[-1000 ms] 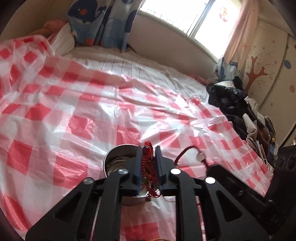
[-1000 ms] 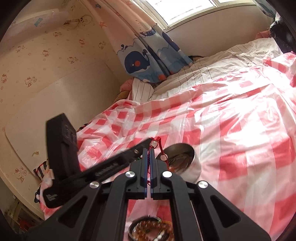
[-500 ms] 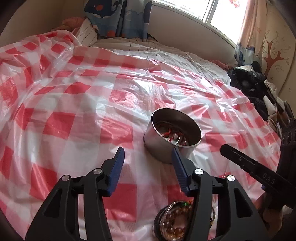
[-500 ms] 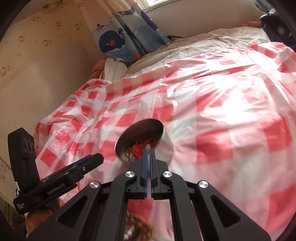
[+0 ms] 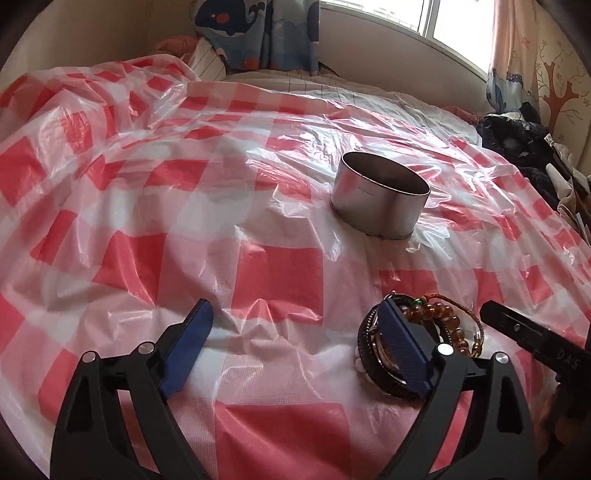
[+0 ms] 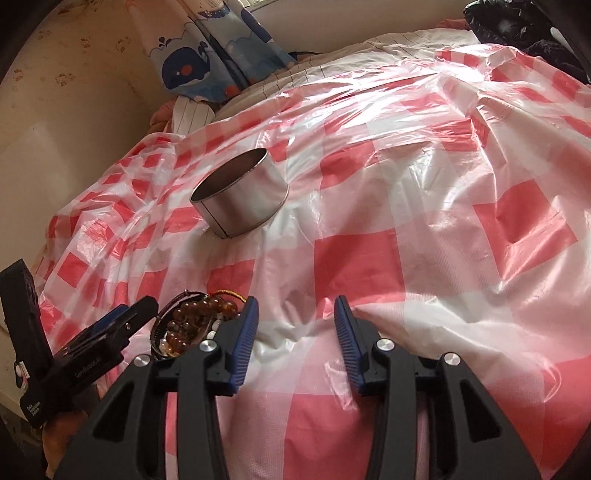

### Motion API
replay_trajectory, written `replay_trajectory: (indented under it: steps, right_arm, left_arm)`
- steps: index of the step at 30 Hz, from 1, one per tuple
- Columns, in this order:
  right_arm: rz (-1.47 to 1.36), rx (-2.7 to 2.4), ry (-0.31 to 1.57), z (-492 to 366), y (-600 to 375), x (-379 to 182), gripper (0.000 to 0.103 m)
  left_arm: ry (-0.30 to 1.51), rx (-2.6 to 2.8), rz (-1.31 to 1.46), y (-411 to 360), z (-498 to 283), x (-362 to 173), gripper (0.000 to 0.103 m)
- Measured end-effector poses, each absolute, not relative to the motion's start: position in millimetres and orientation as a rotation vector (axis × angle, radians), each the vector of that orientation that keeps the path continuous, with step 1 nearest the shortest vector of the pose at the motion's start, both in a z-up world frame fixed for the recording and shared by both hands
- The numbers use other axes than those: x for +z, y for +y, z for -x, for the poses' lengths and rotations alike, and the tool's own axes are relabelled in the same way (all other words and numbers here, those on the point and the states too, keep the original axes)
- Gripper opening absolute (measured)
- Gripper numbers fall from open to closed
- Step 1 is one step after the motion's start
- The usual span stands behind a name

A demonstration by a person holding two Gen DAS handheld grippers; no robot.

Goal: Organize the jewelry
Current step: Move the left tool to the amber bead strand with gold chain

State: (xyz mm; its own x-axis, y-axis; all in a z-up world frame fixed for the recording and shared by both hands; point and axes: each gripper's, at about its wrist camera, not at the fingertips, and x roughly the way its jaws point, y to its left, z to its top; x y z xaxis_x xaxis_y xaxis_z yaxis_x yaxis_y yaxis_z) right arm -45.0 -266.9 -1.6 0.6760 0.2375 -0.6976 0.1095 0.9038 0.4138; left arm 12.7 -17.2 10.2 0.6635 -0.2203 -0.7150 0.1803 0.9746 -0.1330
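A round metal tin (image 5: 380, 194) stands on the red-and-white checked plastic sheet (image 5: 147, 184); its inside is hidden from here. It also shows in the right wrist view (image 6: 242, 197). A pile of bracelets (image 5: 439, 325) with amber beads and dark bands lies near the front; it also shows in the right wrist view (image 6: 188, 325). My left gripper (image 5: 295, 336) is open and empty, its right finger just beside the pile. My right gripper (image 6: 295, 328) is open and empty, to the right of the pile.
The sheet covers a bed. A whale-print curtain (image 5: 255, 33) and a window are at the far side. Dark clothes (image 5: 524, 144) are heaped at the right edge. A wall (image 6: 74, 92) runs along the left.
Both grippers let go of the red bracelet, which went into the tin. Both have opened and pulled back and down toward the pile of bracelets.
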Motion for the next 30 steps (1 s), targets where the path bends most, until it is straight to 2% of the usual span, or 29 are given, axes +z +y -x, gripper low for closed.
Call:
replay_trajectory:
  steps: [24,30]
  right_arm:
    - [-0.354,0.054,0.825,44,-251,-4,0.056]
    - [-0.362,0.061,0.820,44,-250,-3,0.056]
  left_arm:
    - [0.818,-0.228,0.067,-18,-13,4,0.094]
    - [0.815,-0.234,0.096,-14,-14,3,0.095]
